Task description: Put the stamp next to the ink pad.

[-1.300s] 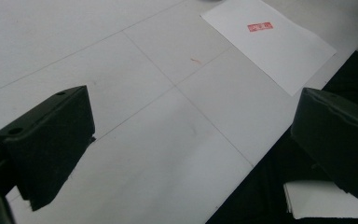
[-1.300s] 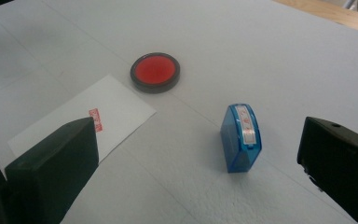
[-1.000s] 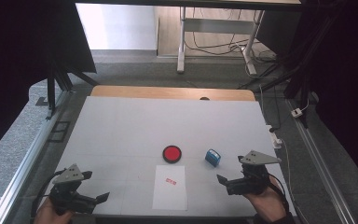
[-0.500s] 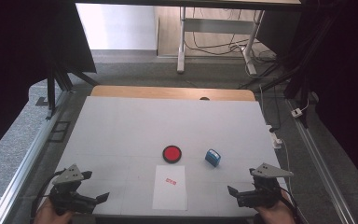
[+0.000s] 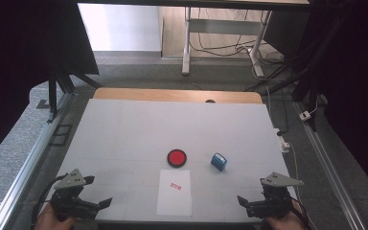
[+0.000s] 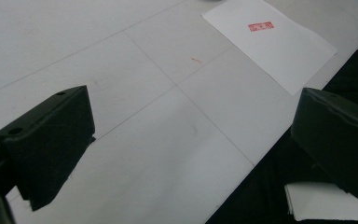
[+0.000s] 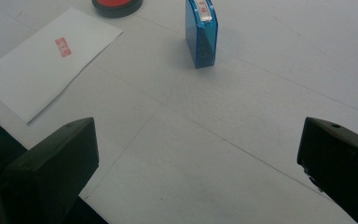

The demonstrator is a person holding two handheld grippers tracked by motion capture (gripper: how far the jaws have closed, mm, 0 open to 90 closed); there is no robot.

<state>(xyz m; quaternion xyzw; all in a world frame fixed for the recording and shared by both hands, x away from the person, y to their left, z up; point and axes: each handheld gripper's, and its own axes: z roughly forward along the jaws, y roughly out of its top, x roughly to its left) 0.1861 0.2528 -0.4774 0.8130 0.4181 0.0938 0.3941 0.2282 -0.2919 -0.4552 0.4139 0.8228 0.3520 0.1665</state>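
Red ink pad (image 5: 177,157) beside blue stamp (image 5: 218,161); stamped paper (image 5: 175,191) lies nearer. Stamp ahead of right gripper (image 5: 253,205), path unobstructed. Left gripper (image 5: 95,205) far off (both wide open, empty).

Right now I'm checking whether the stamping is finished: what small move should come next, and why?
Probably none beyond resting. The paper already bears a red imprint, the blue stamp stands free beside the red ink pad, and both the left gripper and right gripper sit open at the near table edge, holding nothing.
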